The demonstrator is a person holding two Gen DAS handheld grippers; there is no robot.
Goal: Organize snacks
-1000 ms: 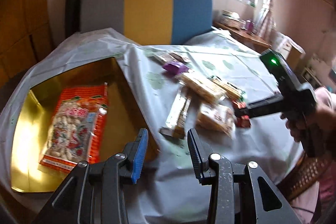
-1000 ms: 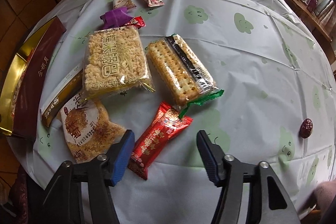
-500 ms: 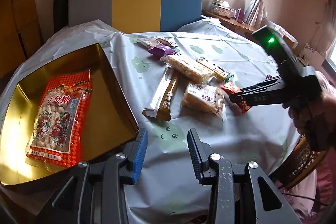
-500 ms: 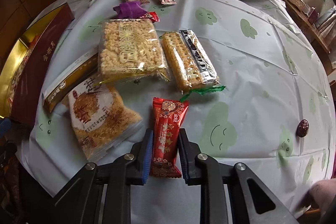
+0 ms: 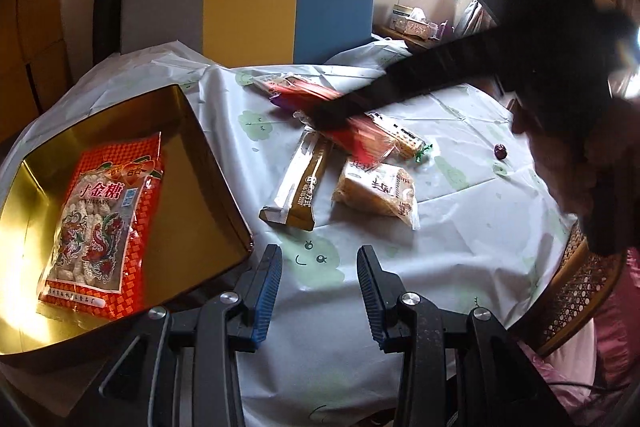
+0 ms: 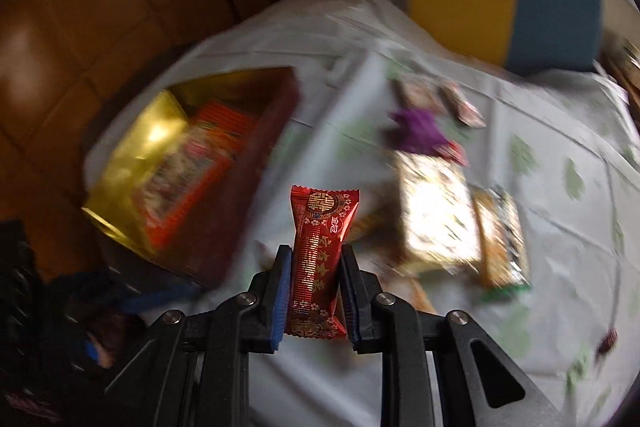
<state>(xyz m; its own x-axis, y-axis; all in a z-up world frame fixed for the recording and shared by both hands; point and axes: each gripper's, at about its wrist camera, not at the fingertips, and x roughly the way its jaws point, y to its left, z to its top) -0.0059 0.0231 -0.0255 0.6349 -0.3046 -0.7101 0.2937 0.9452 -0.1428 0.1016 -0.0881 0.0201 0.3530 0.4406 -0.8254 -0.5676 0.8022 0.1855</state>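
Item in hand: small red foil-wrapped snack packet with gold lettering (image 6: pixel 320 259), clenched between the pads of the right gripper (image 6: pixel 313 291) and lifted clear of the white plastic tablecloth with green cloud prints (image 5: pixel 460 227). Left gripper (image 5: pixel 319 291): jaws apart, nothing between them, hovering at the table's near edge.

Receptacle: shallow gold-lined box tray with dark red outer walls (image 5: pixel 212 163), already holding one orange-chequered bag of pale sweets (image 5: pixel 100 227).

Awaiting sorting: long brown-and-clear wafer packet (image 5: pixel 300 187), clear bag of golden crumbly biscuit (image 5: pixel 376 191), others beyond (blurred).

Step, as judged: carrying the packet trayward. Next move calls for clearing the tray wall, lowering beside the bag, then releasing.
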